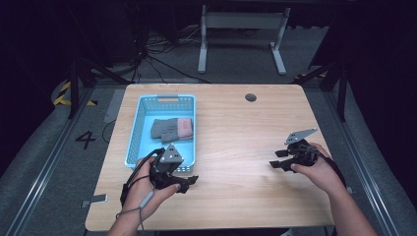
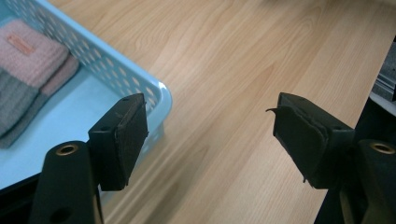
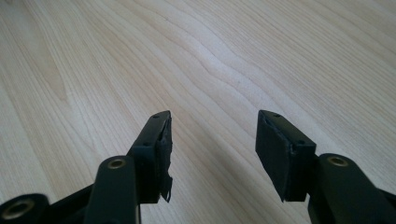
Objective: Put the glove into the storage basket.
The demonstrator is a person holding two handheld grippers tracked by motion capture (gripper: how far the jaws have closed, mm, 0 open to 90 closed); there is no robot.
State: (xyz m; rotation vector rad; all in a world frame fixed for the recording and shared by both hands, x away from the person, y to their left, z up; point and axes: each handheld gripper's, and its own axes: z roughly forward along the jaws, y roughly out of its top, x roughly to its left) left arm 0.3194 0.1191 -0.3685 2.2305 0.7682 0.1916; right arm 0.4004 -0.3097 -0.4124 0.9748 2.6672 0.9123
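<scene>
Folded knit cloth (image 1: 172, 128) lies in the blue basket (image 1: 139, 132), toward its far right part, flat on the basket floor. It is grey at the left and pink at the right in the high view, so its long axis runs across the basket, left to right. In your left gripper view the cloth (image 2: 28, 70) shows a small tan label on the pink band; which end counts as its front I cannot tell.

Your left gripper (image 1: 189, 181) sits just outside the basket's near right corner, low over the table (image 1: 246, 147), jaws pointing to the right along the table's near side. Your left hand (image 1: 150, 189) wraps its body from below, cable trailing back along the wrist. The jaws stand wide apart with nothing between them (bare wood shows in the gap). In that gripper's view (image 2: 210, 135) the basket corner (image 2: 159, 93) lies just past the left jaw.

Your right gripper (image 1: 276, 160) rests well apart, at the table's right side, pointing left toward the middle. Your right hand (image 1: 317, 169) grips it from behind, grey plate on top. Its jaws (image 3: 212, 149) are also parted, empty, over plain wood.

Beyond the table: a white desk frame (image 1: 241, 34), loose cables on grey floor.
</scene>
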